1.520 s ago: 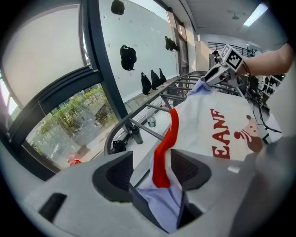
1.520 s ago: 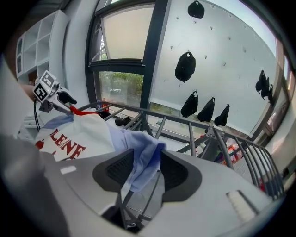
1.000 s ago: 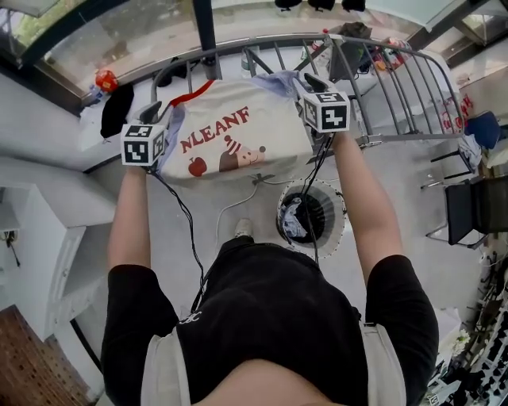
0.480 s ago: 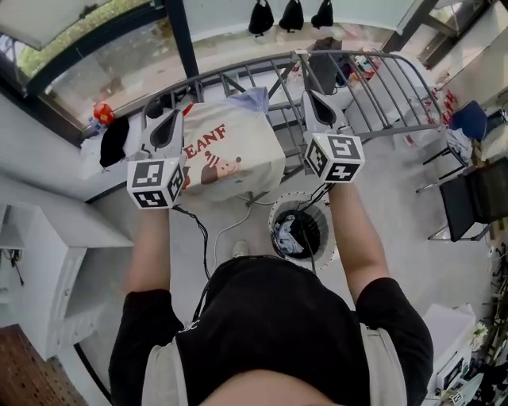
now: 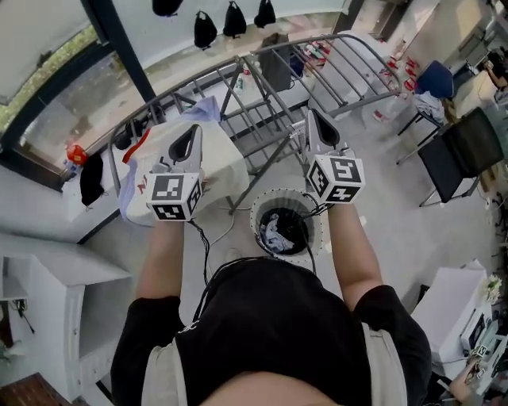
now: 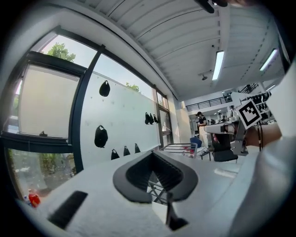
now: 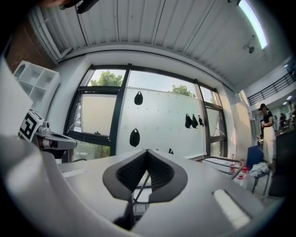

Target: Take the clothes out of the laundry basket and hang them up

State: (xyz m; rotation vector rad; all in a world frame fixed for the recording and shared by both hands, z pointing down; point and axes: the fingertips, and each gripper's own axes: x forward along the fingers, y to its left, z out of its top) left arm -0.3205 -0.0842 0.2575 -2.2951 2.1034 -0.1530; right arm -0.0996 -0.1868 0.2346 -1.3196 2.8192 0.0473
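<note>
Nearest, seen from above: a black-shirted torso with both forearms lifted. Left tool (image 5: 190, 136) raised at the left, jaws pressed together on nothing, only rack bars glimpsed through the gap below the tips. Right tool (image 5: 315, 123) level with it at the right, likewise shut and empty. Thin cables (image 5: 205, 250) trailing from both tools down past the body, one passing the basket's right edge.

Just beyond the body, on the floor between the two arms: round white laundry basket (image 5: 255, 221), with a few crumpled clothes (image 5: 274, 232) low inside, dark and pale mixed. Looks like more left to hang.

Farther out, behind the left tool: white printed shirt (image 5: 225, 158) draped over the near end of a grey drying rack (image 5: 349, 59), partly hidden by the tool. Rack legs standing close beside the basket. Farthest: dark bags (image 5: 232, 20) hung on the pale wall, chairs (image 5: 464, 151) off to the right.

Likely trouble from here:
- Pushing the cloth deeper rather than pinching it, through reaching down with jaws shut; better opened first.
- Snagging a trailing cable on the basket rim or a rack leg during the dip.
- Tipping or dragging the light-looking basket by lifting a garment tangled with the others.
- Brushing the draped shirt off its bar with a careless swing of the left tool
</note>
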